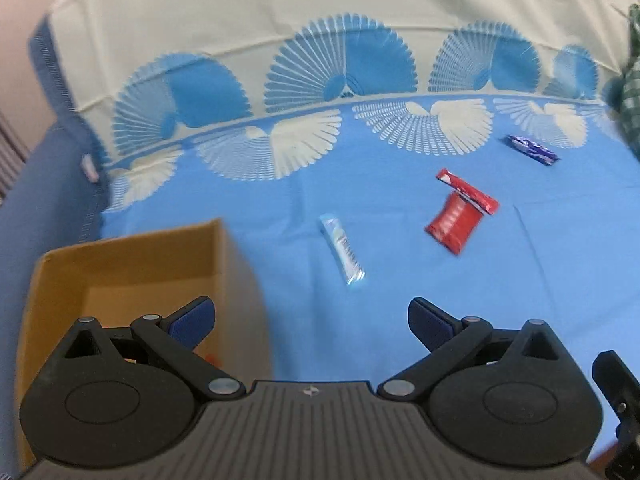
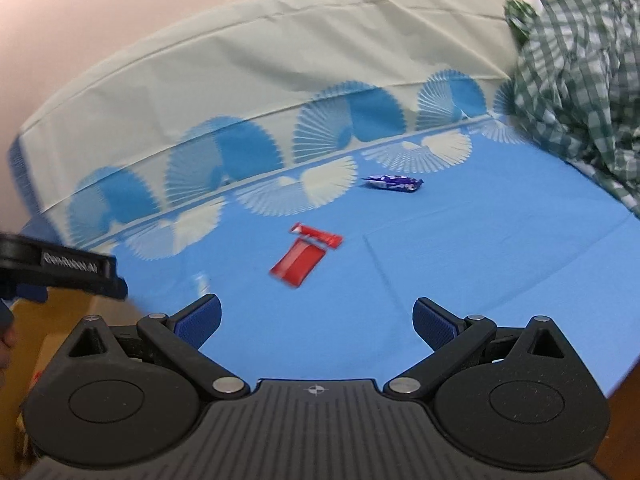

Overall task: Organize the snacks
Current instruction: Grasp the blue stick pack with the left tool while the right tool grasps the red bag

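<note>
Both tongs, left [image 1: 310, 322] and right [image 2: 316, 320], stand apart, empty; light slippery pale-blue foil snack bar [image 1: 342, 252] at frame centre needs pinching across its middle.

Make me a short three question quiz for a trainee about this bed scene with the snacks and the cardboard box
1. True or false: the left gripper is shut on a snack.
2. How many snack packets lie loose on the blue sheet?
3. Which packet lies farthest from the cardboard box? A) light blue bar B) purple packet C) red pouch

Key
1. False; both it and the right gripper are open and empty.
2. Four: light blue bar, red pouch, red bar, purple packet.
3. B
</note>
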`<state>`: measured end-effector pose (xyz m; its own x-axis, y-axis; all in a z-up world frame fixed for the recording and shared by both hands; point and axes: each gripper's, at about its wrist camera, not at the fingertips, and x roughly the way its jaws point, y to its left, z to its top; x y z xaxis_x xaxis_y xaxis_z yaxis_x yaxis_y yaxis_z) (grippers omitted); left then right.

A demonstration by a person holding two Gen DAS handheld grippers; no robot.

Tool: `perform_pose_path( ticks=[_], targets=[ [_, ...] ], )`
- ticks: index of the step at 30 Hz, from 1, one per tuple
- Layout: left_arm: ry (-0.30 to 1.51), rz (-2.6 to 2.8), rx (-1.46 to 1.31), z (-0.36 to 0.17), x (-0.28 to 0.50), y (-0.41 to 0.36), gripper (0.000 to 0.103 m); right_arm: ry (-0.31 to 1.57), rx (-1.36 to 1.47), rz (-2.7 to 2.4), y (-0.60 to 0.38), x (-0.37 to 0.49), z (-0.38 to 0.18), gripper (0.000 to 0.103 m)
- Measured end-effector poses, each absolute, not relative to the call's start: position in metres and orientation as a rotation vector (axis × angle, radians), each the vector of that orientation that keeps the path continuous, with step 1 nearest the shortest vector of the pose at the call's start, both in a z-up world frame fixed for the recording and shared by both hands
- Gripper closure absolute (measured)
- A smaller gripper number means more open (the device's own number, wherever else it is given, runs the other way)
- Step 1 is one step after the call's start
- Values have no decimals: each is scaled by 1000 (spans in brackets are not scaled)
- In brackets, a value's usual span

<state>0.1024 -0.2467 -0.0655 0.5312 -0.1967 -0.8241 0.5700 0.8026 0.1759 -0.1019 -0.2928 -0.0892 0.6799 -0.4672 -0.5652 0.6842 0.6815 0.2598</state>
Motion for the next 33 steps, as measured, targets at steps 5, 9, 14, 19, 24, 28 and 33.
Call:
perform_pose_path(
  ticks=[5,9,14,19,24,28,33],
  targets=[
    [942,-443,480,-130,161,-297,0,510,491,-691,-347,-39,-135,2],
    [1004,-406,449,-173,205,-310,0,554,470,-660,-372,16,-173,2],
    [1063,-402,425,-213,238,-313,0,617,448,-627,-392,79,-211,2],
    [1141,-380,347,-228,252,-308,1,636,467,-642,-406,120,-237,1],
    [1176,-391,316,-232,256,-304,0,618,353,-728,-411,135,-250,1],
    [1131,-405,297,-220,248,-302,48,576,296,-716,-403,127,-248,47],
    [1148,-476,291,-211,232,-297,89,613,293,-692,-403,111,-241,94]
  ],
)
